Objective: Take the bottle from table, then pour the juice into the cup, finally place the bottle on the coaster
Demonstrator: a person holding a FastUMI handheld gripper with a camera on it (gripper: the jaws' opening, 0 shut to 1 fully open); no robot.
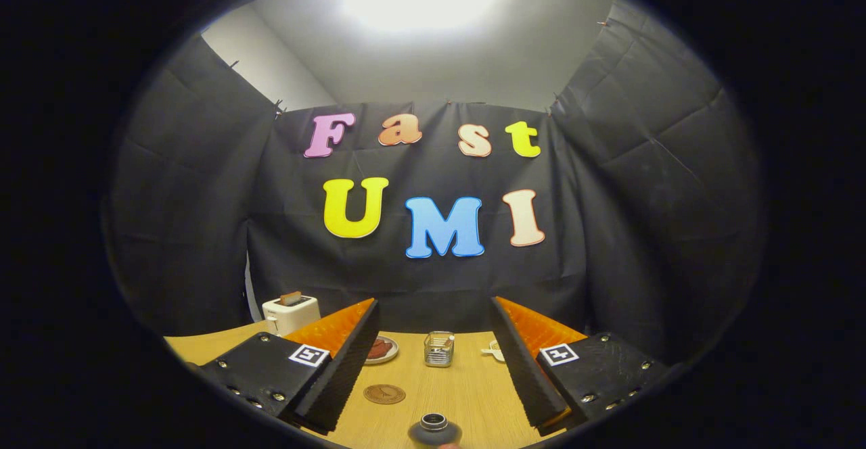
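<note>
The tool (433,361) hangs above the wooden table (467,402) with its two fingers (352,361) spread wide apart and gripping nothing. The bottle (434,430), seen from above by its dark cap, stands on the table between the fingers at their near end. Relative to the bottle, the round cork coaster (384,394) lies just beyond and to the left, a small glass holder (439,349) stands farther beyond, a plate of food (381,349) sits left of that holder, a white cup (494,350) right of it, and a white toaster (291,314) stands far left.
</note>
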